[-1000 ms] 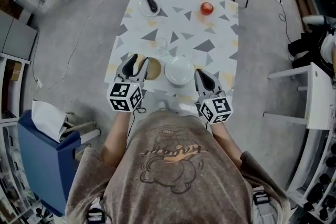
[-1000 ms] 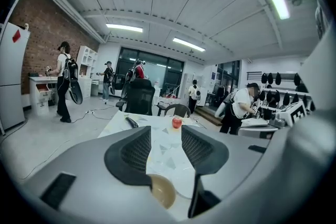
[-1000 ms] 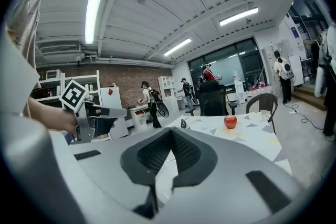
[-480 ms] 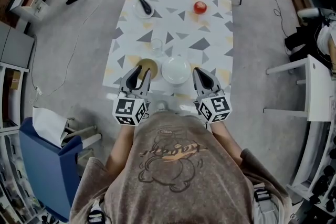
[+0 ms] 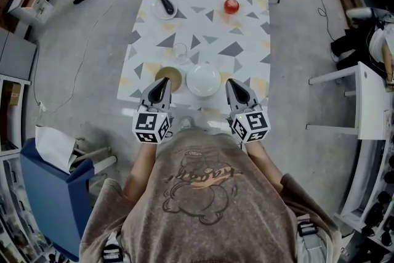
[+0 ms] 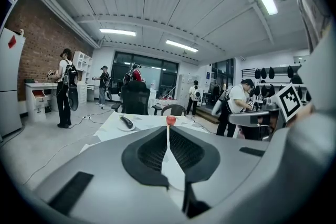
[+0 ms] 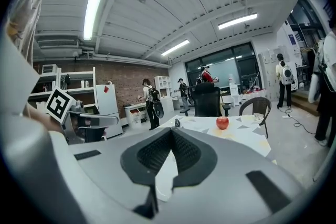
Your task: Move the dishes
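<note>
Fig. Both my claws pressed together and empty at the near end of the desk (image 5: 246,52).

My left claw (image 5: 164,83) has its tips meeting on nothing, at the near edge of the brown dish (image 5: 173,76). My right claw (image 5: 233,84), likewise closed and empty, is near the white bowl (image 5: 203,79), which sits between the two. Farther off stand a glass (image 5: 180,50), a red apple (image 5: 231,6) and a small plate (image 5: 165,7) bearing a dark object.

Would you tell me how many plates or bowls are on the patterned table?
3: a small white plate at the far left corner, a round brown dish at the near edge, and a round white dish right of it. None seems hidden.
</note>
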`<state>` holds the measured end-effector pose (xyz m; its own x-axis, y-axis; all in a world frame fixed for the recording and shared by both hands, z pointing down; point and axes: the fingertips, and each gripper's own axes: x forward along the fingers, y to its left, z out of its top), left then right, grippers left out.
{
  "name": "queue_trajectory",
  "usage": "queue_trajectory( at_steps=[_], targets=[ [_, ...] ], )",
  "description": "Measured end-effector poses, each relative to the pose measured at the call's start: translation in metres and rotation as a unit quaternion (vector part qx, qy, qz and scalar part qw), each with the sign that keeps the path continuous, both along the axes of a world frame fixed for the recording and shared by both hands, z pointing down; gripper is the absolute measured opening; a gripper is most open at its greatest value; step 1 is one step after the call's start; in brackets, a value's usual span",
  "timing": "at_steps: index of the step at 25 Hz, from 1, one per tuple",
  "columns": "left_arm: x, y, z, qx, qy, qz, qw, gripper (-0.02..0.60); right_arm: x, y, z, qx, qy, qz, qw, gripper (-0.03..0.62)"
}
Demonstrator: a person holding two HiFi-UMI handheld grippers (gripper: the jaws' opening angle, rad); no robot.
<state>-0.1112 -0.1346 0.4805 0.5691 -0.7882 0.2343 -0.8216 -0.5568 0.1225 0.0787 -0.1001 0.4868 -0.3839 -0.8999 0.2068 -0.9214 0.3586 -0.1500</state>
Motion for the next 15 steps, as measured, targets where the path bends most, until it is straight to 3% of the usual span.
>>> queue_trajectory(
  at_steps=[15],
  targets=[
    [0.005, -0.004, -0.002, 0.008, 0.014, 0.002, 0.9999, 0.023, 0.012, -0.002, 0.001, 0.002, 0.007, 0.006, 1.0, -0.006]
  ],
)
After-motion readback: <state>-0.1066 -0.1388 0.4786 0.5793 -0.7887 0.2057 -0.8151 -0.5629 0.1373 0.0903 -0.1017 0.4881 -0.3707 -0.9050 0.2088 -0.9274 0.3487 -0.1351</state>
